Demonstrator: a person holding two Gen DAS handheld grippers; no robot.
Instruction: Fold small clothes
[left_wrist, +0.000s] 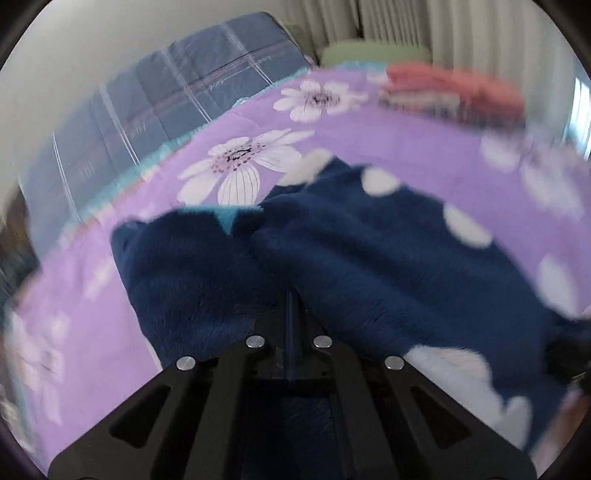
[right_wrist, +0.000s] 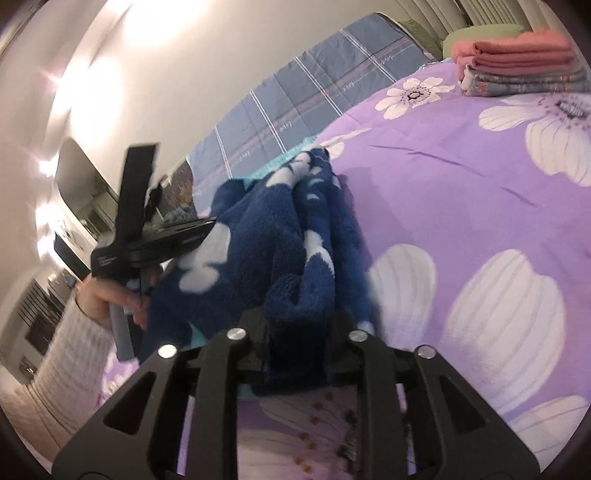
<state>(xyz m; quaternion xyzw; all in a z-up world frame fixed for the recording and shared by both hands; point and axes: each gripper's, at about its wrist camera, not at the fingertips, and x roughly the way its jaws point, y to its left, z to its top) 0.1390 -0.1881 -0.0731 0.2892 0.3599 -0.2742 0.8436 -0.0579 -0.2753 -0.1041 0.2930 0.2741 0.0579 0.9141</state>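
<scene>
- A navy fleece garment (left_wrist: 369, 258) with white cloud-like blotches lies bunched on the purple bedspread (left_wrist: 388, 140), a smooth cloth printed with big white flowers.
- The left gripper (left_wrist: 291, 314), flat black plate with round silver bolts, has its jaws brought fully together; a thin blue sliver shows in the seam between them, with the plush pile pressed against its tip (the edges there are blurred).
- The right gripper (right_wrist: 299, 325) sits narrowly parted, a thick rolled fold of the fleece pinched between its jaws.
- Beyond the fleece sits a neat stack of folded clothes (right_wrist: 517, 59), ribbed coral over grey print.
- A blue checked quilt (right_wrist: 325, 81) lies behind the fleece.
</scene>
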